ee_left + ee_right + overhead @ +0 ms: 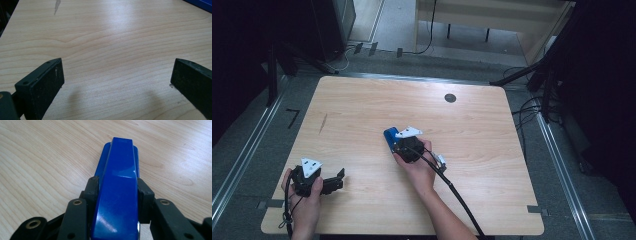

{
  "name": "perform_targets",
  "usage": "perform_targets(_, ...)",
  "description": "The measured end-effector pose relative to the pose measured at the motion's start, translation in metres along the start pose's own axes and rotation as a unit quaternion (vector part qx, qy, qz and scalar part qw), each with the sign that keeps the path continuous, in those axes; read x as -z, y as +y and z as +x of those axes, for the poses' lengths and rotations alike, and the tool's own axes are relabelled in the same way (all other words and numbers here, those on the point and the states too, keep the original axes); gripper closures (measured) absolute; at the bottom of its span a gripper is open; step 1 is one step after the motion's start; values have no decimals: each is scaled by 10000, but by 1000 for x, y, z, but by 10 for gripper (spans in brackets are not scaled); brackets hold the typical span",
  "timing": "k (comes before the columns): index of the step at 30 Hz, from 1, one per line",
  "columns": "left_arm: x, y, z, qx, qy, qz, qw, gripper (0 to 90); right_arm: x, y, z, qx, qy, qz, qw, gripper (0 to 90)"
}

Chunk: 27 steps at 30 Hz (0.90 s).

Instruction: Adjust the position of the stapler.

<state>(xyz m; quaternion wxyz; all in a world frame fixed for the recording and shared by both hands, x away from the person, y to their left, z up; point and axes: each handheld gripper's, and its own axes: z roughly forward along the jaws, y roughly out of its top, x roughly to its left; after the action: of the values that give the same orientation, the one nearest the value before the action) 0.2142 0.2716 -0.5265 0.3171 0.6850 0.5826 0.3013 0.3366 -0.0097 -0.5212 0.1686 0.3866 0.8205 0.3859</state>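
**Right tongs clamped on blue stapler, left tongs idle**

Right gripper (398, 141) sat near table centre, its black jaws pressed against both long sides of a glossy blue plastic stapler (118, 192), so it was grasping it. In the right gripper view the stapler ran between the jaws toward 12 o'clock, its narrow top arm over a wider rounded blue base, and the base lay on the light wood-grain tabletop (362, 110). From the high view the stapler (390, 135) poked out of the gripper toward 11 o'clock, just left of the grey three-cornered plate. Person's right hand (419, 167) wrapped the gripper body, cable trailing off toward 5 o'clock.

Left gripper (337, 181) was at roughly 7 o'clock on the table, near the front-left corner, held in the left hand (304, 197). Its jaws stood wide apart, released, with bare wood between them in the left gripper view (117, 82). A small round dark grommet (450, 98) sat at about 1 o'clock near the far edge.
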Motion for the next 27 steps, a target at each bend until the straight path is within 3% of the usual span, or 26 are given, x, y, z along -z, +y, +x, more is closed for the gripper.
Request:
perform_targets(16,1,0,1,4,-111,-19,9999,0,13,-13,1,381,437,7,9983,670)
perform_targets(20,2,-1,2,122,-133,-67,9998,0,19,-20,0,535,588,-61,9968,670)
perform_targets(27,4,0,0,120,-212,-127,9996,0,30,-28,3,704,735,-3,9948,670)
